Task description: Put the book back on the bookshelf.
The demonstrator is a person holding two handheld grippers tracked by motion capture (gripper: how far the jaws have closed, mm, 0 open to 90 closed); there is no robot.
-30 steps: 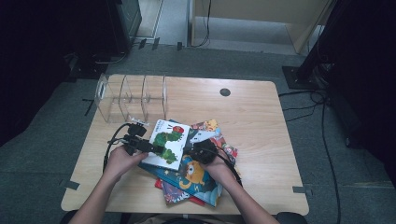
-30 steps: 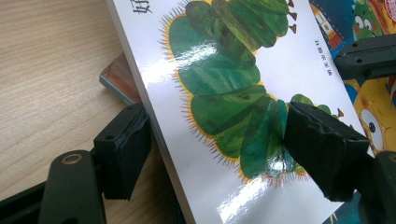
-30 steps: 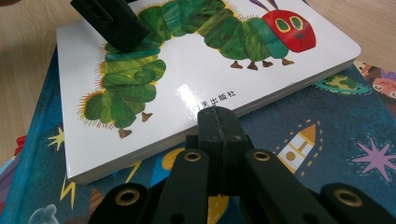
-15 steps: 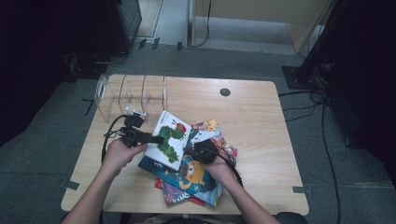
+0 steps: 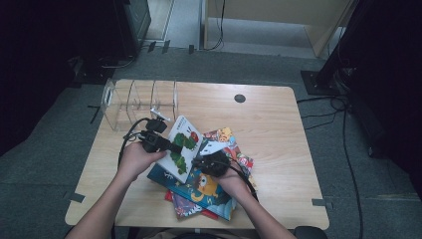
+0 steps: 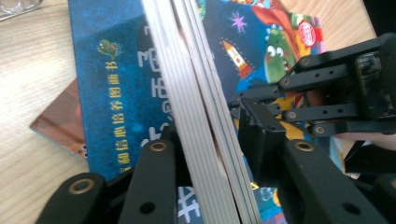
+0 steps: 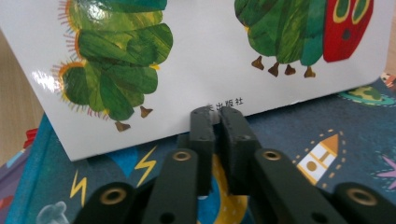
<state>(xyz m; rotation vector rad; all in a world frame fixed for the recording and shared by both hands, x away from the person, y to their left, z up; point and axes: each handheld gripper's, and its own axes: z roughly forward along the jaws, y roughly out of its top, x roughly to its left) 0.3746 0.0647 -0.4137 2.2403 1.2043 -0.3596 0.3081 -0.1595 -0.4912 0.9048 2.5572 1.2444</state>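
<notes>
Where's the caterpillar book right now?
In the high view the caterpillar book sits tilted at table centre, atop the blue book, between the left gripper and right gripper.

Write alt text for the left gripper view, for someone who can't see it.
The left gripper has its two black jaws around the page edge of a thick white board book, raised on edge over a blue picture book on the wooden table. The right gripper shows at right, reaching toward the same book.

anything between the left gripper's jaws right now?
Yes: the caterpillar book, seen edge-on in the left gripper view, sits between the jaws of the left gripper, which have just been closing. Under it lies the blue book.
</notes>
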